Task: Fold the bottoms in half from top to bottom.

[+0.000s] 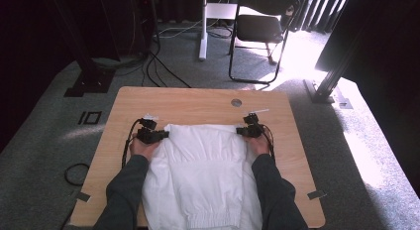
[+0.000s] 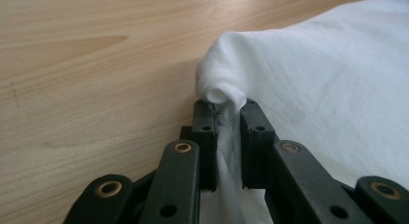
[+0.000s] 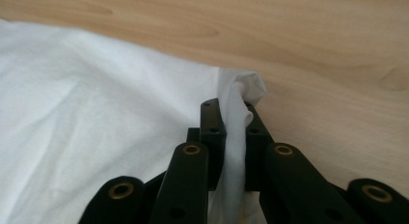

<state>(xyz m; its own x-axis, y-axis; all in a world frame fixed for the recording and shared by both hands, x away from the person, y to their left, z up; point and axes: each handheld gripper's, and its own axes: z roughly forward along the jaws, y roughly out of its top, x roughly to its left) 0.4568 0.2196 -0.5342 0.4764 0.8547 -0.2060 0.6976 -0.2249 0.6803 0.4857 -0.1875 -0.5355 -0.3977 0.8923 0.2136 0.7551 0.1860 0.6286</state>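
Wood makes up the table (image 1: pixel 198 98), which stands on grey carpet with a black chair (image 1: pixel 260 27) behind it. On the table lies a white garment (image 1: pixel 200 175), spread flat. Its long way runs from the person's side out to the far side, and a stretchy band shows at the near end.

Each far corner of the garment sits right in front of one hand. The left gripper (image 1: pixel 157 135) is at the far left corner and the right gripper (image 1: pixel 244 132) is at the far right corner, so both are just as close to their own corner.

In the left gripper view, the jaws are pressed together on a bunched bit of white cloth (image 2: pixel 219 91). In the right gripper view, the jaws pinch a fold of cloth (image 3: pixel 241 101) too.

Both forearms reach forward along the sides of the garment, with the hands low near the table. I think the next move is to lift both corners and fold the far end back toward the person.
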